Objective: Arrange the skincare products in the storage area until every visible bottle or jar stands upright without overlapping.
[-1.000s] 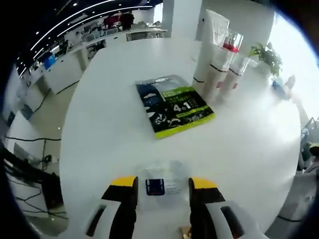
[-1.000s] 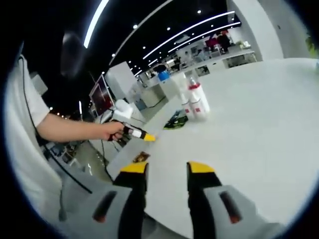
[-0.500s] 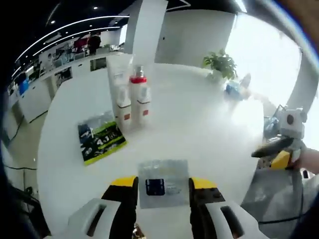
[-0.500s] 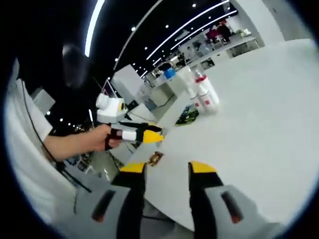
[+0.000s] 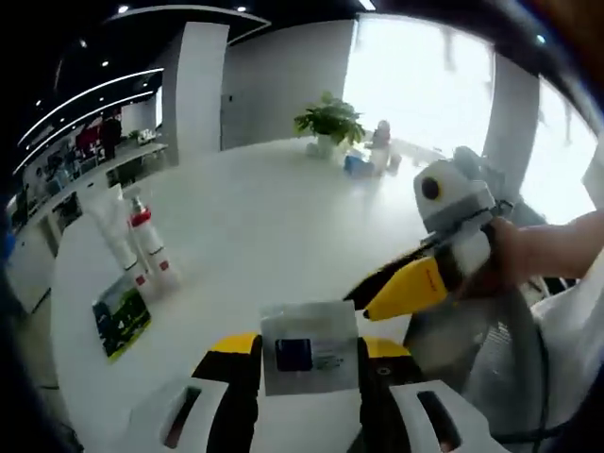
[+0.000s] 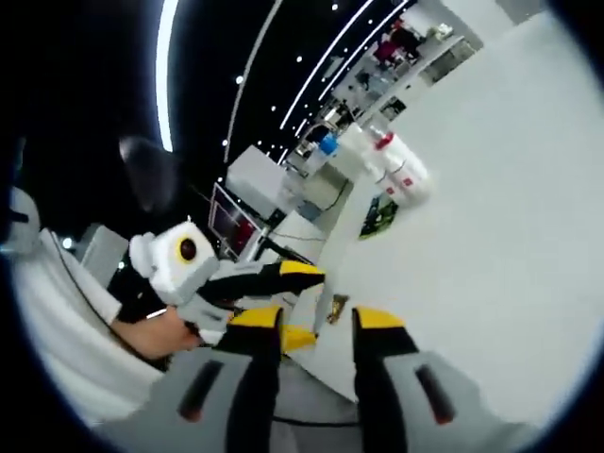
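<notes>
The left gripper [image 5: 307, 349] is clamped on a small clear sachet [image 5: 310, 345] with a dark label, held flat between its jaws. The right gripper [image 6: 316, 321] stands parted and empty. Beyond the sachet, well off to the left on the white table [image 5: 255, 226], the upright bottles [image 5: 142, 245] cluster beside a green packet [image 5: 121, 316] that seems to lie flat; the left gripper looks nearer them.

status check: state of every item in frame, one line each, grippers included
left gripper: shut on a clear sachet
clear sachet: held between the jaws, flat face to camera, off the table
right gripper: open, nothing between the jaws
white tube: upright on the table
red-capped bottle: upright, beside the tube
green and black packet: lying flat on the table
potted plant: upright at the far table edge
</notes>
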The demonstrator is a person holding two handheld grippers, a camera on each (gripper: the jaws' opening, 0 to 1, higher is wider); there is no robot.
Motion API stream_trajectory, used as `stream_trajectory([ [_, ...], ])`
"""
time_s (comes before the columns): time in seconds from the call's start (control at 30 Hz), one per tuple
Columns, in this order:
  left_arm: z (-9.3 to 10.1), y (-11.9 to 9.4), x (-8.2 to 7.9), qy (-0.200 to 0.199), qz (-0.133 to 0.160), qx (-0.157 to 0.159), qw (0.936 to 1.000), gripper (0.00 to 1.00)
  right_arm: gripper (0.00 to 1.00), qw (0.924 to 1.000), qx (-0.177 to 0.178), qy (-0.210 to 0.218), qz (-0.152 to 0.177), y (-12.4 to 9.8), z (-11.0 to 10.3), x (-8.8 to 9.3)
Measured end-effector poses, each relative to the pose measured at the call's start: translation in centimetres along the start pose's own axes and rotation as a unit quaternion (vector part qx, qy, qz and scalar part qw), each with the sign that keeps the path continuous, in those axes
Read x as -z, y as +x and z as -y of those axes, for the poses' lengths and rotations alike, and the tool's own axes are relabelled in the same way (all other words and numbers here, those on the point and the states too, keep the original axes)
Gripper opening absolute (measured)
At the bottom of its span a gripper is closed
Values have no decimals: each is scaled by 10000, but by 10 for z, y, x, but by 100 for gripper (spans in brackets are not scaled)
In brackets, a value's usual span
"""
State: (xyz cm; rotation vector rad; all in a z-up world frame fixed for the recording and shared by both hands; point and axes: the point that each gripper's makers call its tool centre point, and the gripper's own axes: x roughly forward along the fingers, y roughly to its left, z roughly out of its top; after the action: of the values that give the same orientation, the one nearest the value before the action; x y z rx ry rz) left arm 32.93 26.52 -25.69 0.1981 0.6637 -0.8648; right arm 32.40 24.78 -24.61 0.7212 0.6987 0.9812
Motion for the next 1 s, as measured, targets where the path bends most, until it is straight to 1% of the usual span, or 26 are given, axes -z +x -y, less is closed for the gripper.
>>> stream_trajectory([
  [0.07, 12, -1, -2, 188, -12, 78, 9998, 42, 27, 10000, -20, 47, -16, 0, -1, 1],
  [0.17, 22, -2, -2, 458, -50, 89, 9989, 42, 25, 9999, -50, 53, -69, 0, -3, 3],
  [0.2, 27, -2, -2, 536, -52, 122, 9985, 42, 25, 9998, -71, 46, -203, 2, -5, 8],
  [0.27, 35, -2, -3, 685, -45, 159, 9975, 42, 23, 9993, -88, 34, -365, 4, -6, 15],
  [0.33, 38, -2, -5, 742, -32, 181, 9971, 42, 18, 9988, -118, 5, -473, 5, -8, 19],
  [0.37, 39, -2, -7, 773, -8, 188, 9968, 42, 13, 9983, -148, -10, -562, 4, -9, 22],
  [0.43, 40, -2, -9, 769, 23, 198, 9968, 42, 6, 9974, -235, 84, -682, 4, -12, 27],
  [0.47, 41, -2, -8, 792, -19, 216, 9966, 42, 6, 9975, -219, 56, -671, 3, -11, 26],
  [0.53, 41, -3, -8, 830, 7, 217, 9963, 42, 5, 9974, -244, 88, -676, 2, -11, 26],
  [0.57, 42, -3, -8, 803, 41, 249, 9965, 42, 5, 9972, -239, 127, -692, 1, -11, 26],
  [0.63, 42, -4, -7, 810, 15, 312, 9962, 43, 4, 9975, -295, 50, -648, 1, -13, 24],
  [0.67, 43, -5, -6, 811, 29, 354, 9961, 44, 3, 9972, -268, 88, -694, 0, -12, 26],
  [0.7, 46, -7, -4, 713, 7, 538, 9960, 45, 3, 9972, -267, 79, -691, 0, -12, 26],
  [0.73, 47, -8, -4, 663, 8, 587, 9961, 46, 3, 9970, -285, 103, -708, -1, -12, 26],
  [0.83, 41, -13, -2, 474, 99, 692, 9964, 51, 3, 9971, -298, 148, -691, -2, -12, 26],
  [0.9, 36, -16, 0, 97, 179, 801, 9966, 52, 2, 9967, -390, 243, -674, -3, -15, 25],
  [0.93, 32, -19, -1, -139, 263, 893, 9956, 51, 2, 9964, -445, 289, -668, -4, -17, 25],
  [0.97, 30, -20, 0, -345, 284, 938, 9946, 49, 2, 9959, -511, 337, -664, -3, -18, 24],
  [1.0, 25, -23, -1, -626, 324, 995, 9925, 48, 2, 9946, -674, 435, -652, -4, -24, 24],
])
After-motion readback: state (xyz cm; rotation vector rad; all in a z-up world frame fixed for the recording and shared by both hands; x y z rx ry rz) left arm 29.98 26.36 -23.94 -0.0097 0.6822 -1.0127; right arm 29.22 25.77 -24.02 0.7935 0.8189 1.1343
